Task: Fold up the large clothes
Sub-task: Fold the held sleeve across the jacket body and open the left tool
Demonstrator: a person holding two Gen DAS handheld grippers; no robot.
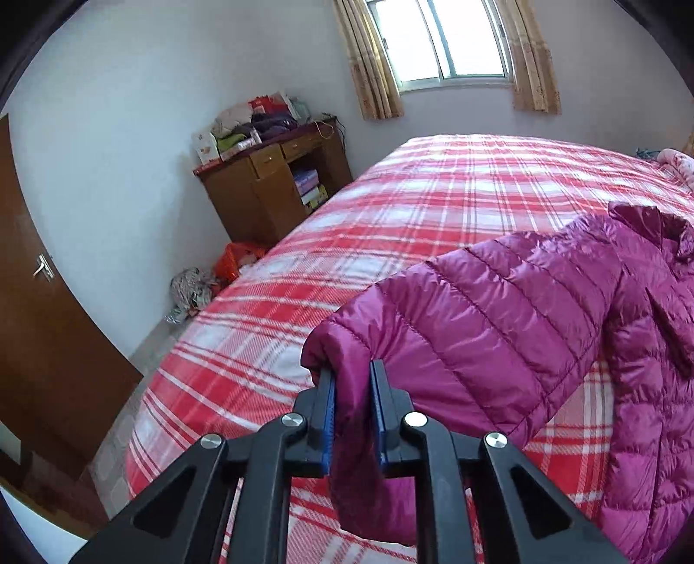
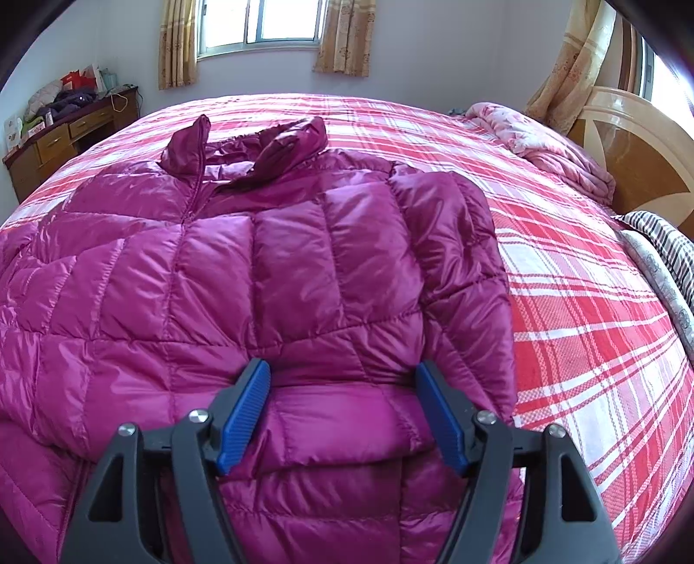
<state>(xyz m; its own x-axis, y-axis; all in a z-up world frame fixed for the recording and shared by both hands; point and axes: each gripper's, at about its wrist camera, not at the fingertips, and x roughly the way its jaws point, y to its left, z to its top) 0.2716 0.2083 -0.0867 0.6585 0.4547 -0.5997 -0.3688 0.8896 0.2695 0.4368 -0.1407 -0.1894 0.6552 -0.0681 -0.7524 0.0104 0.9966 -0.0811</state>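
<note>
A magenta quilted down jacket (image 2: pixel 243 269) is spread front-up on a bed covered by a red-and-white plaid blanket (image 2: pixel 577 312). Its collar and hood (image 2: pixel 277 143) lie toward the far side of the bed, and a zip runs down the chest. In the right wrist view one sleeve (image 2: pixel 459 243) is laid along the jacket's right edge. In the left wrist view the other sleeve (image 1: pixel 490 312) is lifted off the blanket and stretched toward the camera — its cuff end is pinched between the blue pads (image 1: pixel 328 416) of the left gripper (image 1: pixel 353 382), whose jaws are drawn close together on the fabric, with cloth hanging down below them.

The right gripper (image 2: pixel 342 377) is seen over the lower part of the jacket body with its jaws spread wide; a puffed fold of the jacket sits between the blue pads, but whether the pads touch the cloth cannot be told, and nothing is seen clamped.

Beyond the jacket, a pink floral quilt (image 2: pixel 546 143) is bunched near a wooden headboard (image 2: pixel 629 147), and striped bedding (image 2: pixel 668 247) lies at the right edge. A cluttered wooden desk (image 1: pixel 269 186) stands against the far wall — a curtained window (image 1: pixel 446 39) is beside it, and a brown door (image 1: pixel 39 312) is at the left.
</note>
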